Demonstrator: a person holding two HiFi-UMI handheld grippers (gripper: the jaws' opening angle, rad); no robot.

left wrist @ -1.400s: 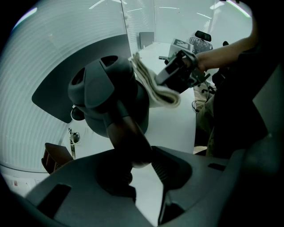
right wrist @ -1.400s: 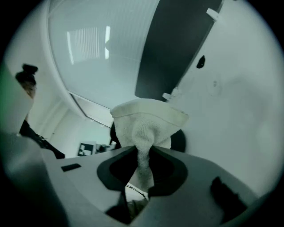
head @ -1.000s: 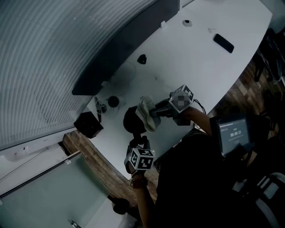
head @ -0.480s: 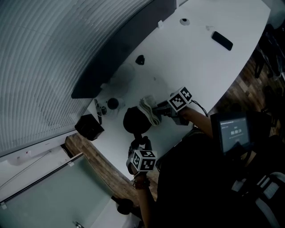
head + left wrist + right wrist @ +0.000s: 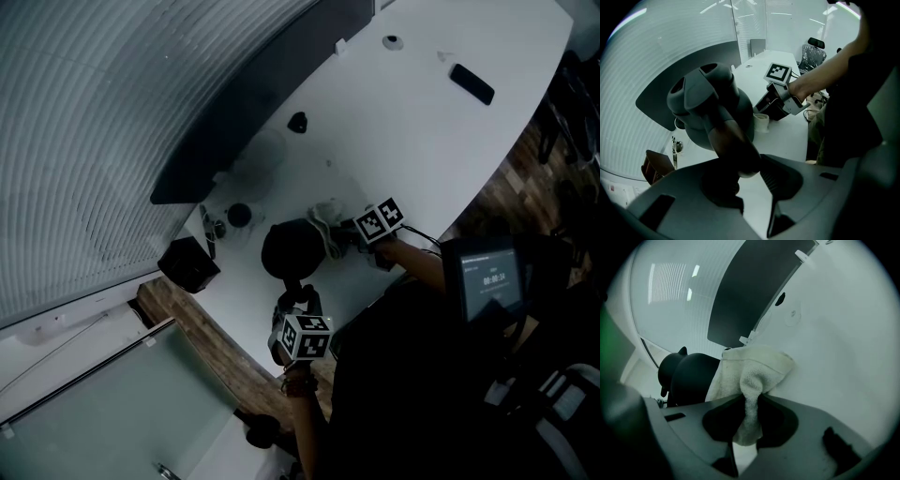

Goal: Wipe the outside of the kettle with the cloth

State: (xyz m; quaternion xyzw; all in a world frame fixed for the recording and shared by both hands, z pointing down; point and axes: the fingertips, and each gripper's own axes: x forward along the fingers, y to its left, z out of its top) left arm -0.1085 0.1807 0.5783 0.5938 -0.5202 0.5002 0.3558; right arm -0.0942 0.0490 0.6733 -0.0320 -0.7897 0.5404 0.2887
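The left gripper (image 5: 749, 174) has its jaws closed on the handle (image 5: 733, 143) of the dark kettle (image 5: 710, 101), whose body stands on the white desk (image 5: 422, 141) just ahead of them. The right gripper (image 5: 747, 416) has its jaws pinched on a fold of the pale cloth (image 5: 752, 369). The rest of the cloth is bunched ahead of these jaws, against the kettle's side to their left. A black box (image 5: 187, 264) and a small round dark object (image 5: 239, 215) sit left of the left jaws, near the kettle but apart from it, and a phone (image 5: 471, 84) lies well away.
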